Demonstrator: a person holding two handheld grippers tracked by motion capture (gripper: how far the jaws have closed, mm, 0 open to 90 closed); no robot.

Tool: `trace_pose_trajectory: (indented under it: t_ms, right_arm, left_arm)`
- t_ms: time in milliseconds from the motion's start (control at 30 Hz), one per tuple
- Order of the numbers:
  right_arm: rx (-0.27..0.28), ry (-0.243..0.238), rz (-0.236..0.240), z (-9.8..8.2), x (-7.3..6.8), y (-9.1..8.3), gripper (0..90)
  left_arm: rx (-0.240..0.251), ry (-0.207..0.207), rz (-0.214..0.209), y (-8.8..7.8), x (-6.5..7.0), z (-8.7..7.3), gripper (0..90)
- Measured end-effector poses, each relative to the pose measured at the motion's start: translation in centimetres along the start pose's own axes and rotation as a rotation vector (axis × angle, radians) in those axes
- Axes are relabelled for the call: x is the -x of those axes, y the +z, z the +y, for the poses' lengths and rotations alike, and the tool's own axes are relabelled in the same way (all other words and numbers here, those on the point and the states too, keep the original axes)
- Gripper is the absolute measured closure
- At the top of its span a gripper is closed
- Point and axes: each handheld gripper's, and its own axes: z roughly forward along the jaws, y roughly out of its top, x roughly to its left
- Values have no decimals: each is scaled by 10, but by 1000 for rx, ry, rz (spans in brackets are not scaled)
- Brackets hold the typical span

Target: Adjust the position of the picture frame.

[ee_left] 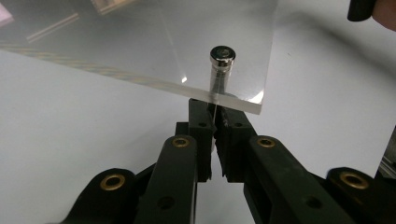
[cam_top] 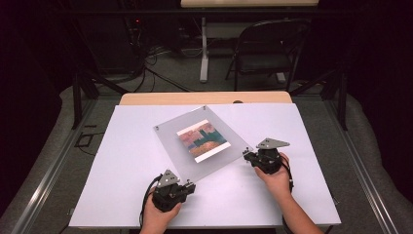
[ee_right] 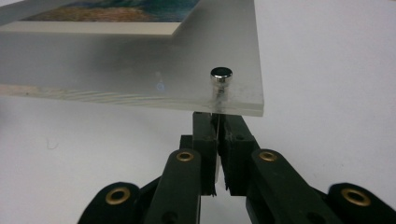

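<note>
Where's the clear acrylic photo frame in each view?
High view: acrylic photo frame at table centre, turned diagonally.
Left gripper view: its corner fills the top, above the tongs.
Right gripper view: its corner spans the top.
Shared landmark: the colourful print inside the frame.

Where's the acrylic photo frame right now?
In the high view the acrylic photo frame sits mid-table on the white board, turned diagonally, between the left gripper and right gripper at its near corners.

The high view looks forward and down on the whole table (cam_top: 122,195) from above. Each gripper view sits low and close, facing a corner bolt of the frame (cam_top: 202,141), seemingly opposite corners.
</note>
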Motion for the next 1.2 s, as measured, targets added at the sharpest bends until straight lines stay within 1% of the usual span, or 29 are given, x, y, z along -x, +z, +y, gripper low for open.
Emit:
trace_pose_trajectory:
  t_ms: [33,67,133,300,400,433,600,700,833,1033,1133,1200]
  right_arm:
    - [3,-4,2,0,0,-2,856]
    - [6,3,5,-1,-2,-3,856]
    - [10,-2,5,-1,-4,-6,856]
    - [25,11,24,-4,-11,-14,856]
    - [42,19,38,-7,-18,-18,856]
    - [40,25,46,-7,-21,-19,856]
    - [57,29,68,-8,-33,-20,855]
    - [52,32,74,-7,-37,-17,854]
    - [60,31,68,-5,-35,-12,855]
    - [53,51,50,-4,-26,-6,856]
    - [54,48,47,-4,-24,-3,856]
    - [44,50,45,-4,-23,-1,856]
  left_arm:
    - [4,-6,4,-1,-2,1,850]
    - [9,-8,9,-2,-4,2,850]
    - [12,-16,7,-3,-10,4,850]
    - [29,-44,28,-6,-24,9,850]
    - [47,-62,49,-8,-35,13,850]
    - [54,-69,59,-8,-38,14,850]
    - [74,-97,98,-9,-55,19,848]
    - [80,-105,111,-8,-60,20,846]
    - [92,-119,111,-4,-63,21,846]
    - [84,-117,118,2,-63,24,846]
    - [77,-114,122,5,-65,25,845]
    - [72,-119,122,6,-67,25,844]
